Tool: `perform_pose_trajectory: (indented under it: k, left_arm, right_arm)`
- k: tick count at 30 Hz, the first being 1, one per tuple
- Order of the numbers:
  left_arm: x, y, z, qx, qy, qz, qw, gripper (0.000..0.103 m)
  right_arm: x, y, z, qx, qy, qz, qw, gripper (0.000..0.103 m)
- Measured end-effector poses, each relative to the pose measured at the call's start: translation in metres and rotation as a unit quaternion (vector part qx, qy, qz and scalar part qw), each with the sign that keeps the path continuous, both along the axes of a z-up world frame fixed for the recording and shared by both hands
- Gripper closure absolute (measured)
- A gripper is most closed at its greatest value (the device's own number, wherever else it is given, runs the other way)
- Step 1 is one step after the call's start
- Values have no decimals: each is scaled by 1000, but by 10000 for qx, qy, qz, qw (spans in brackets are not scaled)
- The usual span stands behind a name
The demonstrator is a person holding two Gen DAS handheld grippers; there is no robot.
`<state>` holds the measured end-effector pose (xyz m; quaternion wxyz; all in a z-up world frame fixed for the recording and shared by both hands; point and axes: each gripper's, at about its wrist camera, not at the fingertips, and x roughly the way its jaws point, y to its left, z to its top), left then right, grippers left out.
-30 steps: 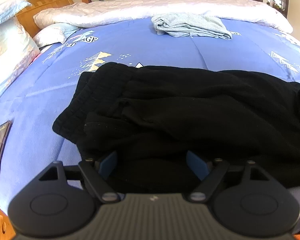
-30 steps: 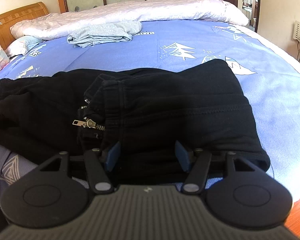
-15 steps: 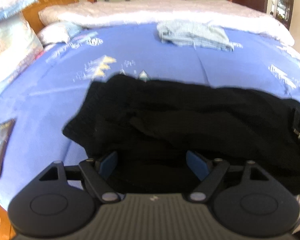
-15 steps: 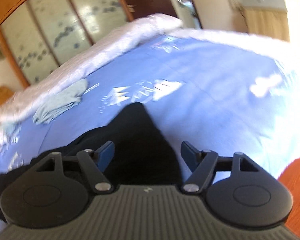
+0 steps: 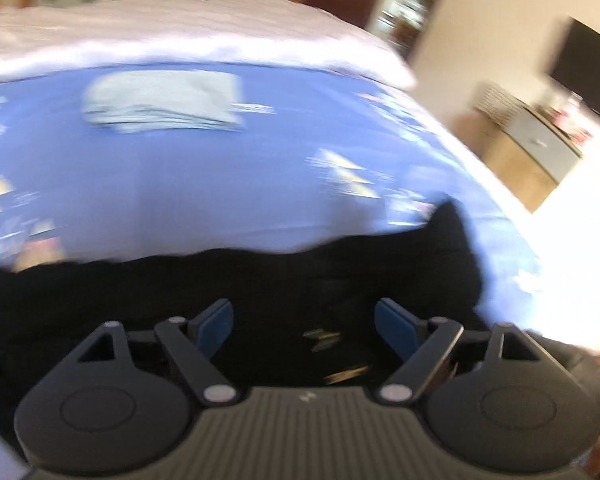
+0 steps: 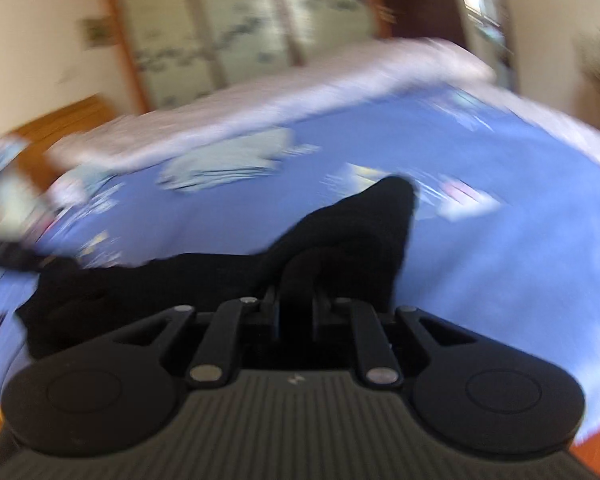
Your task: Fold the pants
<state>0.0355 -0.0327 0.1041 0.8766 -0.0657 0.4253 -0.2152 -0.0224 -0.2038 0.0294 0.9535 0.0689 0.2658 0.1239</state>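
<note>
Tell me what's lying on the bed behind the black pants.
Behind the black pants, a folded pale grey garment lies on the blue bedspread, with a white quilt beyond it. What the pants cover cannot be seen.

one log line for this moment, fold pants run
stage: grasp | right gripper: closing on pants | left gripper: opening, over pants, not gripping | bed: pants unfolded

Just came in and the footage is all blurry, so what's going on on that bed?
A person with a gripper in each hand is folding black pants on a blue bedspread. The right gripper is closing, with a bunch of the black cloth between its fingers. The left gripper is opening above the pants, gripping nothing. A folded light grey garment lies farther back.
</note>
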Motion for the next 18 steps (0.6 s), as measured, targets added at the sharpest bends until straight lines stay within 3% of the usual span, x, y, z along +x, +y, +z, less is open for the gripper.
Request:
perform_pose_trajectory:
  k: [2, 4, 5, 6, 7, 8, 12, 13, 14, 16, 18]
  left_arm:
    - [9, -26, 2, -17, 56, -434, 9990, 11]
    - [19, -47, -1, 197, 118, -520, 9984, 11]
    - [23, -54, -4, 289, 177, -536, 9980, 18]
    - [26, -62, -8, 369, 249, -564, 9974, 29]
    - [29, -69, -16, 473, 372, -595, 9964, 65]
    - [34, -70, -23, 578, 503, -575, 9954, 80]
    - [40, -44, -27, 362, 422, -374, 9978, 86]
    - [42, -33, -22, 283, 425, -304, 9982, 86]
    - [45, -21, -17, 190, 413, -225, 9987, 86]
    - [49, 9, -5, 118, 269, -94, 9995, 86]
    - [53, 35, 8, 116, 148, 48, 9998, 86]
  right_arm:
    - [-3, 24, 0, -242, -61, 368, 9990, 87]
    - [-9, 43, -2, -546, -143, 648, 9963, 87]
    - [-11, 51, -3, -674, -180, 742, 9948, 88]
    - [-12, 57, -3, -739, -202, 817, 9937, 88]
    - [-13, 61, -3, -751, -222, 879, 9930, 89]
    - [-13, 62, -1, -739, -252, 928, 9926, 89]
    - [-11, 67, 2, -757, -364, 1060, 9908, 82]
    - [-11, 63, 4, -642, -383, 1068, 9915, 68]
    - [-14, 60, 6, -549, -400, 1042, 9922, 45]
    - [-17, 58, 8, -478, -473, 947, 9932, 33]
    - [-11, 60, 5, -436, -384, 967, 9936, 33]
